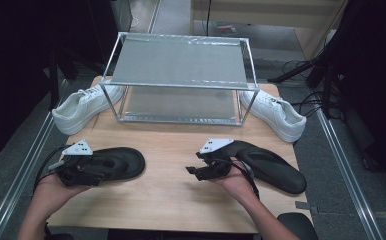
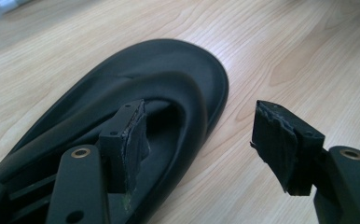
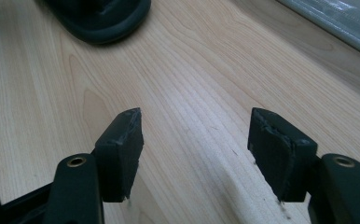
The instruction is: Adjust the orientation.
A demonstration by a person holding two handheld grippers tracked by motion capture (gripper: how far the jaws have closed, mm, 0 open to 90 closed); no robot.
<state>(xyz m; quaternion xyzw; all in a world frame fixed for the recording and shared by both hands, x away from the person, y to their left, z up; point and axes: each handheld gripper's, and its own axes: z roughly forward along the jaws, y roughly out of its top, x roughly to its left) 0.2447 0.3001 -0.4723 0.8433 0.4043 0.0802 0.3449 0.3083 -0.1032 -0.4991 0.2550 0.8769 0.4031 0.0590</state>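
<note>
Black left sandal (image 2: 122, 130) is lying near the tabletop's (image 1: 171, 195) left edge; left gripper (image 2: 201, 140), gaping, is straddling its rim. Right gripper (image 3: 194, 149) is hovering wide-jawed, gripping nothing, over bare wood. High view is adding the right sandal (image 1: 273, 167).

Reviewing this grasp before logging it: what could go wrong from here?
1. The left gripper is open, one jaw over the black rubber flip-flop's strap, the other over bare wooden table; closing may pinch only the edge and slip.
2. The right gripper points at bare wood, off the other black flip-flop.
</note>
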